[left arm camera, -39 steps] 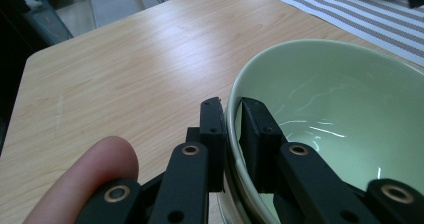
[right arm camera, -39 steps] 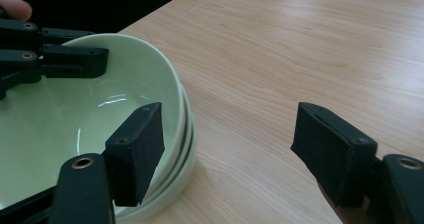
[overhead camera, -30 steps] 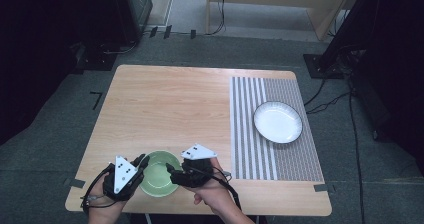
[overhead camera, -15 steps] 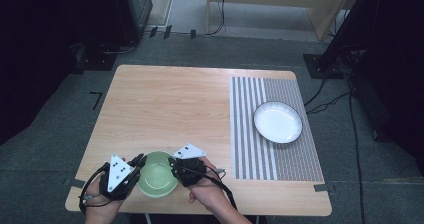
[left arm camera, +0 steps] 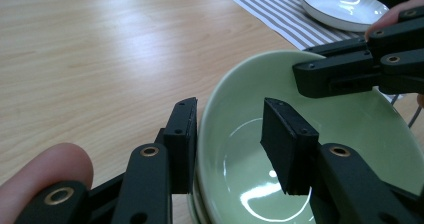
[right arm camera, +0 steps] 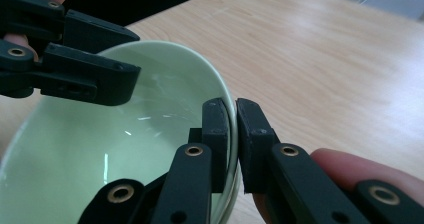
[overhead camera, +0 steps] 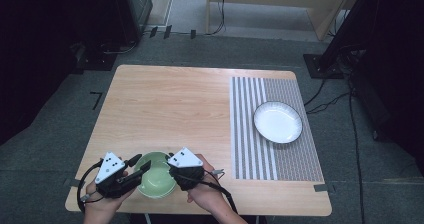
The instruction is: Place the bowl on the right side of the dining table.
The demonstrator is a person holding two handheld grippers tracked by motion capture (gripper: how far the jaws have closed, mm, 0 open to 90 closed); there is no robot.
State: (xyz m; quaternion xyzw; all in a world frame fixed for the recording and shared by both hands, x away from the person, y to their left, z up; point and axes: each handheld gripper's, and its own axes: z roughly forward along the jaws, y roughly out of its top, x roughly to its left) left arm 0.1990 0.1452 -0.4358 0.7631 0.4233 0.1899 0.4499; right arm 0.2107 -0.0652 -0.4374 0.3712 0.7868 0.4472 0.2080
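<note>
Wooden table (overhead camera: 165,104), light grain, bare over most of its surface. A grey and white striped mat (overhead camera: 250,129) covers its right portion; on the mat sits a shallow white plate with a dark rim (overhead camera: 277,122), well apart from the grippers.

Pale green bowl (overhead camera: 156,176): glossy glaze, smooth inside with bright highlights at the bottom, thin rim, rounded wall. In the left gripper view a second rim edge shows just under the first at the near side, so it may be more than one bowl nested; I cannot tell for certain. It stands at the near edge of the table, left of centre, between the two grippers.

Right gripper (right arm camera: 232,134): jaws nearly closed, one pad inside and one outside the bowl wall, pinching the rim on the bowl's right side. The hold looks firm in the right gripper view, with the rim seen running between the pads.

Left gripper (left arm camera: 227,139): jaws parted wide and straddling the bowl's left rim, one jaw outside against or just beside the wall, the other inside above the bowl's floor, clear of the glaze. It grips nothing.

Each gripper's jaws appear in the other's view across the bowl. A cable (overhead camera: 220,189) trails from the right gripper toward the table edge.
</note>
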